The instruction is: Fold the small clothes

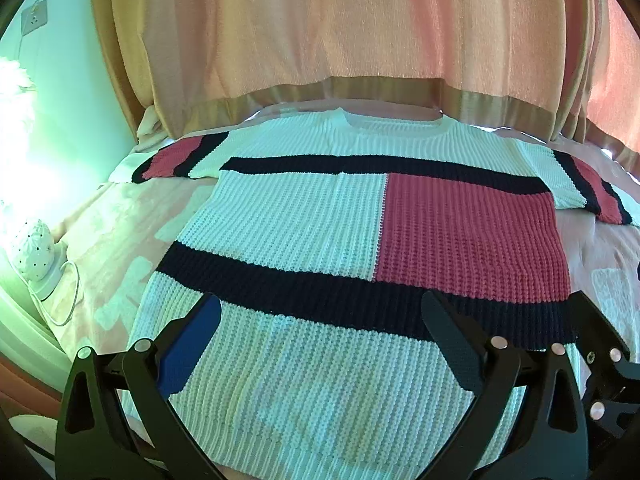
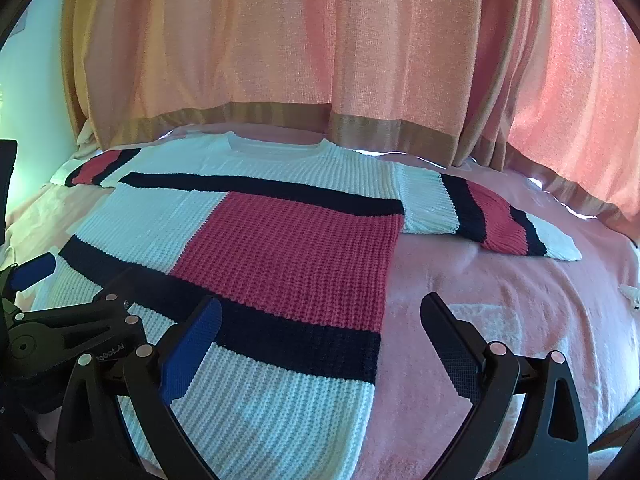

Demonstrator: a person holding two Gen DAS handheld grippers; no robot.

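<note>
A knitted sweater (image 1: 320, 232) in white, navy and red blocks lies flat on the bed, front up, neck at the far side, both sleeves spread out sideways. It also shows in the right wrist view (image 2: 280, 248). My left gripper (image 1: 320, 332) is open and empty, hovering over the sweater's lower hem area. My right gripper (image 2: 320, 336) is open and empty over the sweater's lower right edge. The left gripper (image 2: 44, 308) shows at the left of the right wrist view. The right gripper's frame (image 1: 604, 360) shows at the right edge of the left wrist view.
The bed is covered by a pink blanket (image 2: 500, 300). Peach curtains (image 1: 340, 32) hang right behind the bed's far side. A white dotted lamp (image 1: 36, 252) with a cable stands left of the bed, by a green wall with a socket (image 1: 34, 18).
</note>
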